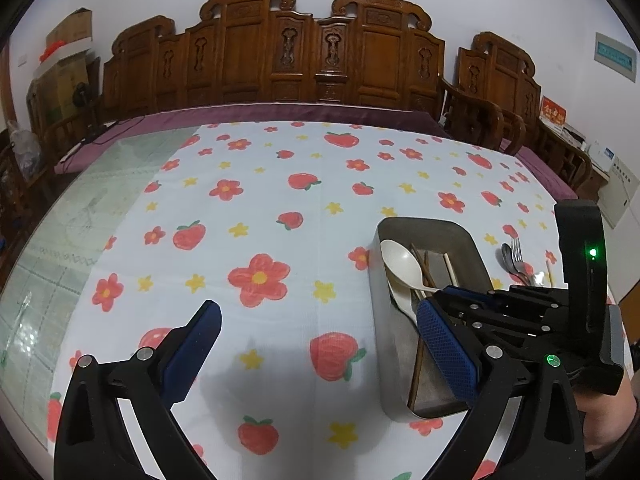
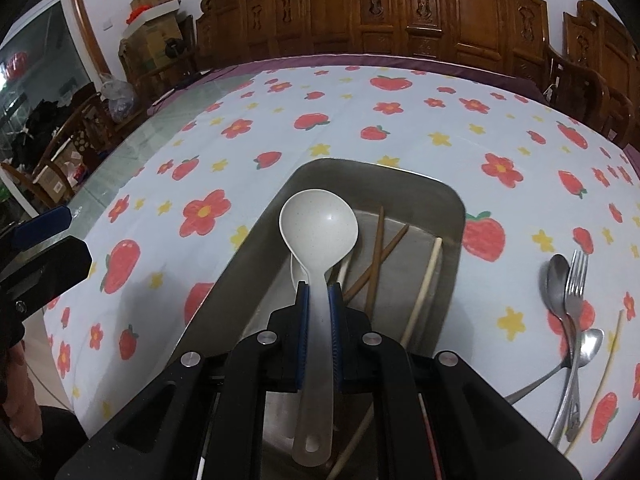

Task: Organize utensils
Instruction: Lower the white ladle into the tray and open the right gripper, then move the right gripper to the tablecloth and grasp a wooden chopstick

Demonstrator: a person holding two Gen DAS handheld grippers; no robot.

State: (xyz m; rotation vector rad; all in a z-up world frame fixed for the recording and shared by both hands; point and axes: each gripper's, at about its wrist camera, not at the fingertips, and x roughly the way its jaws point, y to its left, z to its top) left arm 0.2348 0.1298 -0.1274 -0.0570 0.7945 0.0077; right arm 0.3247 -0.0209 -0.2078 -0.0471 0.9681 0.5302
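The right gripper [image 2: 319,312] pinches the light, stiff, likely slick plastic spoon [image 2: 318,240] mid-handle over the tray [image 2: 256,264], while the left gripper [image 1: 320,344] gapes empty.

Speckled matt plastic spoon [image 2: 318,226], dull brushed metal tray [image 2: 454,216], brown wooden chopsticks [image 2: 376,256], shiny steel fork [image 2: 576,276], smooth printed tablecloth [image 1: 260,208], carved glossy wooden chairs [image 1: 276,48], blue textured rubber pads [image 1: 446,344]

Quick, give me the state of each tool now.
Left tool: open, holding nothing.
Right tool: closed on the white spoon over the tray.
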